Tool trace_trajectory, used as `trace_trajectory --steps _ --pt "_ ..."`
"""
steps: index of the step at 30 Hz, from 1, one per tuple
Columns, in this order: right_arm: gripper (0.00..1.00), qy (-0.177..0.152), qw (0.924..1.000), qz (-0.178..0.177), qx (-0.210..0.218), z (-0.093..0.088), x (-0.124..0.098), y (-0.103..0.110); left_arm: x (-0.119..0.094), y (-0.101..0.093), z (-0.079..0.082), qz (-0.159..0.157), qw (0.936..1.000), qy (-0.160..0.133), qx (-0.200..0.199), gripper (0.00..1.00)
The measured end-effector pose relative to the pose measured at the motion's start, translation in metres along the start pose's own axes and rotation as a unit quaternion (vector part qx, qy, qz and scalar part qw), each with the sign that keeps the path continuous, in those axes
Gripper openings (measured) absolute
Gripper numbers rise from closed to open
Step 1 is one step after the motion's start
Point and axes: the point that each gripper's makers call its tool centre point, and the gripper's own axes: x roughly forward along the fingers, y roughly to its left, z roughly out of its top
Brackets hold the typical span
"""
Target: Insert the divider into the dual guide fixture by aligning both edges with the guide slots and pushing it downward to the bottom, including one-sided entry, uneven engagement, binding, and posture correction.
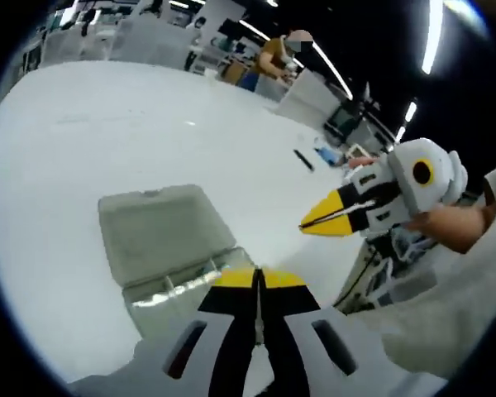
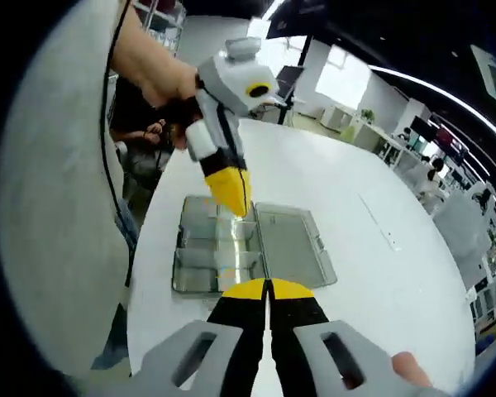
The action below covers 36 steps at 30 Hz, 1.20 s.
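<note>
A clear plastic compartment box point(image 2: 200, 263) lies on the white table point(image 2: 372, 281) with its lid point(image 2: 291, 241) folded open beside it. In the left gripper view the lid point(image 1: 157, 225) lies flat and the tray part point(image 1: 175, 291) glints just ahead of my jaws. My left gripper point(image 1: 259, 278) is shut, and its yellow tips point(image 2: 232, 195) point down just over the tray's compartments. My right gripper point(image 2: 267, 288) is shut too and hovers near the box's front edge. From the left gripper view it point(image 1: 321, 222) hangs in the air to the right. I cannot make out a clear divider in either jaw.
A person's hand point(image 1: 456, 225) holds the right gripper, with a pale sleeve below it. A small black item point(image 1: 303, 159) and blue things point(image 1: 326, 152) lie further back on the table. A thin stick point(image 2: 375, 219) lies right of the box. A person point(image 1: 278, 55) stands behind the table.
</note>
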Motion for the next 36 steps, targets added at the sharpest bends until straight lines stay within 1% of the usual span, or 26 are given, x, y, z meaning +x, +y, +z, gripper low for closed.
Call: trace_trajectory --steps 1,2,3,4,5,7,8,9,11,12,13,15,19,21,26,30,36 --pt "0.00 -0.017 0.9998 -0.006 0.002 0.002 0.000 -0.004 0.001 0.001 0.003 0.001 1.0000 -0.005 0.000 0.00" --pt "0.00 0.011 0.9998 -0.013 -0.006 -0.011 0.000 -0.008 0.003 0.006 0.006 0.015 0.9988 -0.006 0.046 0.00" --pt "0.00 0.021 0.9997 -0.015 0.003 -0.018 -0.002 -0.009 0.004 0.005 0.006 0.013 0.9988 -0.002 0.046 0.00" --pt "0.00 0.008 0.9997 -0.018 0.013 -0.018 -0.003 -0.011 0.006 0.002 0.005 0.007 0.9994 0.002 0.034 0.00" --pt "0.00 0.009 0.9997 -0.016 0.019 -0.021 -0.003 -0.012 0.007 0.002 0.004 0.007 0.9995 0.003 0.030 0.00" --pt "0.00 0.024 0.9992 -0.020 0.026 -0.030 -0.003 -0.015 0.007 0.005 0.002 0.015 0.9992 0.006 0.037 0.00" --pt "0.00 0.023 0.9992 -0.019 0.027 -0.032 -0.004 -0.015 0.006 0.004 0.000 0.010 0.9994 0.007 0.031 0.00" --pt "0.00 0.026 0.9988 -0.018 0.037 -0.036 -0.003 -0.016 0.006 0.003 -0.001 0.008 0.9995 0.008 0.029 0.00" --pt "0.01 0.034 0.9982 -0.023 0.045 -0.042 -0.004 -0.019 0.005 0.005 -0.005 0.012 0.9993 0.010 0.033 0.00" --pt "0.01 0.035 0.9979 -0.021 0.050 -0.043 -0.004 -0.018 0.005 0.007 -0.006 0.011 0.9995 0.011 0.028 0.00" --pt "0.02 0.036 0.9978 -0.021 0.052 -0.043 -0.004 -0.018 0.004 0.006 -0.007 0.010 0.9996 0.011 0.024 0.00" --pt "0.03 0.038 0.9976 -0.023 0.054 -0.044 -0.004 -0.020 0.003 0.005 -0.006 0.011 0.9995 0.009 0.029 0.00" --pt "0.08 0.041 0.9970 -0.022 0.062 -0.047 -0.001 -0.024 0.001 0.004 -0.006 0.009 0.9994 0.005 0.033 0.00" --pt "0.09 0.042 0.9964 -0.021 0.070 -0.046 0.000 -0.027 0.000 0.004 -0.006 0.008 0.9993 0.003 0.036 0.00" --pt "0.13 0.041 0.9957 -0.020 0.081 -0.043 0.002 -0.036 -0.002 0.003 -0.001 0.008 0.9984 -0.006 0.056 0.07" --pt "0.18 0.044 0.9951 -0.020 0.086 -0.043 0.004 -0.042 -0.004 0.002 0.001 0.007 0.9980 -0.010 0.062 0.11" --pt "0.24 0.044 0.9932 -0.026 0.104 -0.042 0.007 -0.057 -0.009 0.001 0.006 0.005 0.9970 -0.019 0.074 0.14"
